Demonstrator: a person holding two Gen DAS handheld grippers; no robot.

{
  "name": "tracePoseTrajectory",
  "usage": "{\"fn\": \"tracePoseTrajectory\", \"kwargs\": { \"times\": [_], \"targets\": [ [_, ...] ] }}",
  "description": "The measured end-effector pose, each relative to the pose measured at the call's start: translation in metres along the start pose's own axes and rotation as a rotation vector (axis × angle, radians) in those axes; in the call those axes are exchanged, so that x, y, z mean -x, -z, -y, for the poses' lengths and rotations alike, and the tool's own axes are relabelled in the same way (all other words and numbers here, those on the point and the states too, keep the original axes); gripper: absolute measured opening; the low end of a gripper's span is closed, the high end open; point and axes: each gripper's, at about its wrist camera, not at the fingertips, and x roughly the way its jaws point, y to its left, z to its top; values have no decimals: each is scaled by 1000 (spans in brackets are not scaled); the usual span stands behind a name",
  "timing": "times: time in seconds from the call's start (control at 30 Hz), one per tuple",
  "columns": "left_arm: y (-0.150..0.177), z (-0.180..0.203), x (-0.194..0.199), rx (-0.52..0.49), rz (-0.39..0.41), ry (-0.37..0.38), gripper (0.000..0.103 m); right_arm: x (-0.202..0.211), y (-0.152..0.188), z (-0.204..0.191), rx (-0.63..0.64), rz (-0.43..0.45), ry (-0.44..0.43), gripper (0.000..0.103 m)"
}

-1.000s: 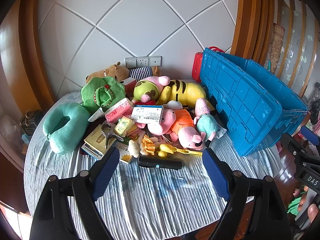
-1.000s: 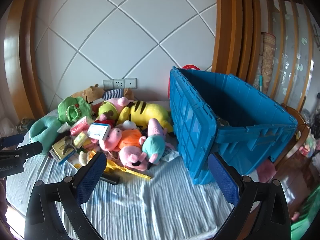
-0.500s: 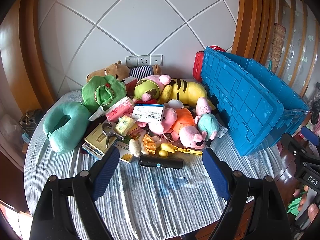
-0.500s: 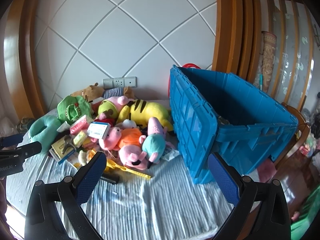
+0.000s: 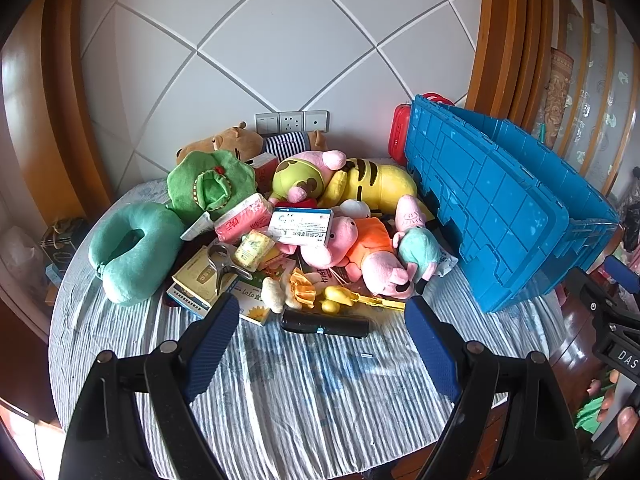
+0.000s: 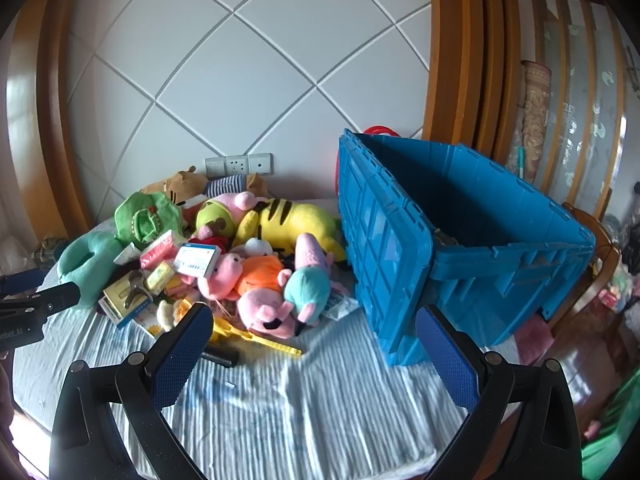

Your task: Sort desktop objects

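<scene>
White wall tiles (image 5: pixel 280 40) with diagonal seams back a round table under a striped blue-and-white cloth (image 5: pixel 304 392), and a heap of toys and boxes lies on it. From the left wrist, the left gripper (image 5: pixel 320 320) stands wide with nothing between its blue pads; just past them lies a black cylinder (image 5: pixel 325 325). This view shows the green neck pillow (image 5: pixel 130 250) whole, a metal clamp (image 5: pixel 220 264) on a stack of boxes, and a white medicine box (image 5: pixel 301 226) resting on the pink pig plush (image 5: pixel 362 254). It gives only the outer wall of the blue crate (image 5: pixel 496 216). The right wrist looks into the crate's open inside (image 6: pixel 472 208), tilted beside the yellow tiger plush (image 6: pixel 298 220). The right gripper (image 6: pixel 312 340) is likewise spread wide and empty.
</scene>
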Motion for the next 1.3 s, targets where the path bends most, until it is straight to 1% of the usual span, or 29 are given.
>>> {"fn": "tracePoseTrajectory", "kwargs": {
  "times": [0.2, 0.37, 0.5, 0.6, 0.7, 0.8, 0.93, 1.07, 1.2, 1.27, 1.3],
  "targets": [
    [5, -13, -2, 18, 5, -13, 85, -1, 2, -1, -18, -3, -25, 103],
    [15, -34, -10, 33, -10, -50, 85, -6, 6, -8, -25, -13, -57, 102],
    [26, -55, -20, 44, -12, -80, 85, -19, 13, -19, -25, -23, -94, 103],
    [34, -71, -33, 79, -21, -88, 85, -33, 19, -28, -19, -38, -127, 103],
    [41, -88, -53, 128, -59, -103, 85, -58, 23, -35, -25, -89, -191, 103],
    [47, -100, -77, 176, -115, -129, 85, -89, 26, -48, 18, -153, -205, 102],
    [50, -102, -110, 188, -192, -166, 85, -134, 27, -56, 57, -219, -240, 102],
    [44, -100, -142, 210, -234, -182, 85, -181, 26, -55, 64, -281, -260, 102],
    [29, -93, -171, 216, -257, -204, 85, -220, 17, -48, 72, -320, -287, 102],
    [20, -90, -183, 221, -265, -221, 85, -240, 10, -48, 82, -332, -314, 96],
    [16, -90, -188, 229, -268, -229, 85, -249, 6, -48, 88, -338, -325, 91]
  ]
}}
